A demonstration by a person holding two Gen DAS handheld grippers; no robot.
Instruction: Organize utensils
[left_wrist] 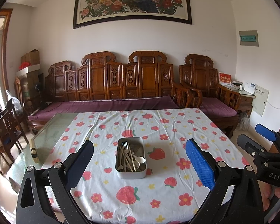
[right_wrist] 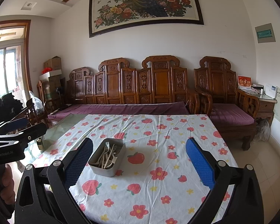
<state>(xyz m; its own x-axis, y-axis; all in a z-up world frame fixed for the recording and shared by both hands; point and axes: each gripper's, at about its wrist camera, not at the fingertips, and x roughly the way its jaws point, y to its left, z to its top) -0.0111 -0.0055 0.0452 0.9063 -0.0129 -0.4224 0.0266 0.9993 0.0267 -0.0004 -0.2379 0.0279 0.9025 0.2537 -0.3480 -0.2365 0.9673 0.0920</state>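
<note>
Both hand-held grippers, left (left_wrist: 139, 163) and right (right_wrist: 139, 160), spread empty; only left view shows tin's (left_wrist: 130, 174) fork tines (left_wrist: 125, 146).

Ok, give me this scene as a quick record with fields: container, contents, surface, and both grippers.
container: metal tin, lidless, upright on the table
contents: forks and spoons, jumbled together
surface: flower-and-strawberry tablecloth over a glass tabletop
left gripper: open, empty, short of the tin
right gripper: open, empty, tin toward its left finger

Left gripper (left_wrist: 139, 163) fingers spread wide, right gripper (right_wrist: 139, 163) likewise
</note>
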